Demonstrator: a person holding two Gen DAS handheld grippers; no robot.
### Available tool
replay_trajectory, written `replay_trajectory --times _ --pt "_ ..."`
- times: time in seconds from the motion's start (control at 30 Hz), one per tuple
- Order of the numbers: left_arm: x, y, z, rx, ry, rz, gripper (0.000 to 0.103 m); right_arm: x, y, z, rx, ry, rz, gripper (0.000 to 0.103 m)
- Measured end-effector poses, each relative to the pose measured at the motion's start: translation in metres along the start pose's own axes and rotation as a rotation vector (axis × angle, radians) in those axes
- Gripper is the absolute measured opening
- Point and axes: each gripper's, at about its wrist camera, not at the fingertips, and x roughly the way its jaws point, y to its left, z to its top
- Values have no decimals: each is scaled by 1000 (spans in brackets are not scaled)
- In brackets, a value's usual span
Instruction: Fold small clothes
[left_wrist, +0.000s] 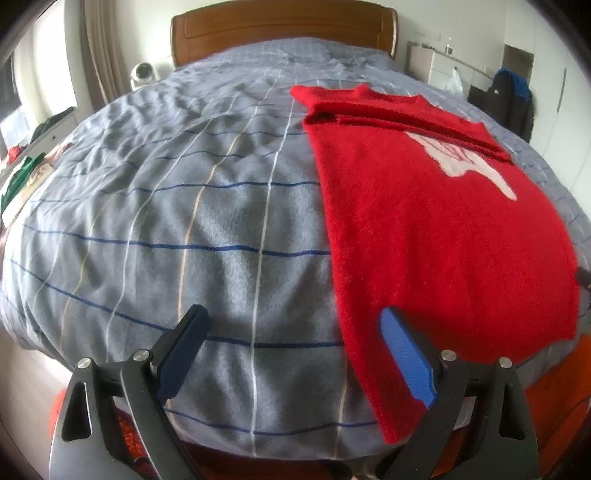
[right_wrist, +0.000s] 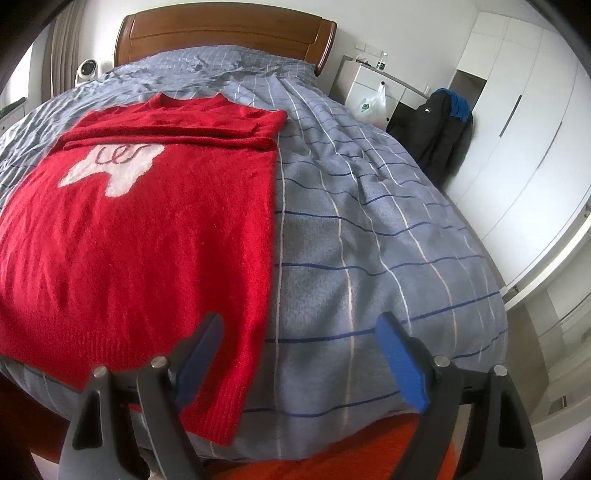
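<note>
Both claws hang spread wide and empty above the bed's foot: the left gripper (left_wrist: 293, 317) near the hem's left corner, the right gripper (right_wrist: 299, 325) near its right corner. Between them the fuzzy red knitted sweater (right_wrist: 147, 229) lies flat on the grey-blue checked duvet (left_wrist: 166, 221), sleeves folded across its chest. Only the right view shows the white wardrobe (right_wrist: 517, 129); only the left shows beige curtains (left_wrist: 99, 48).

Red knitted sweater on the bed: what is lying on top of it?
Both sleeves are folded across the chest of the red knitted sweater, covering the top of its white motif. How much motif lies beneath is hidden.
</note>
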Motion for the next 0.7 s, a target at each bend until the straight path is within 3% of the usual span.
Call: replay_trajectory --times 0.7 --pt "1 1 -1 2 4 11 96 1 -1 -2 4 8 -5 84"
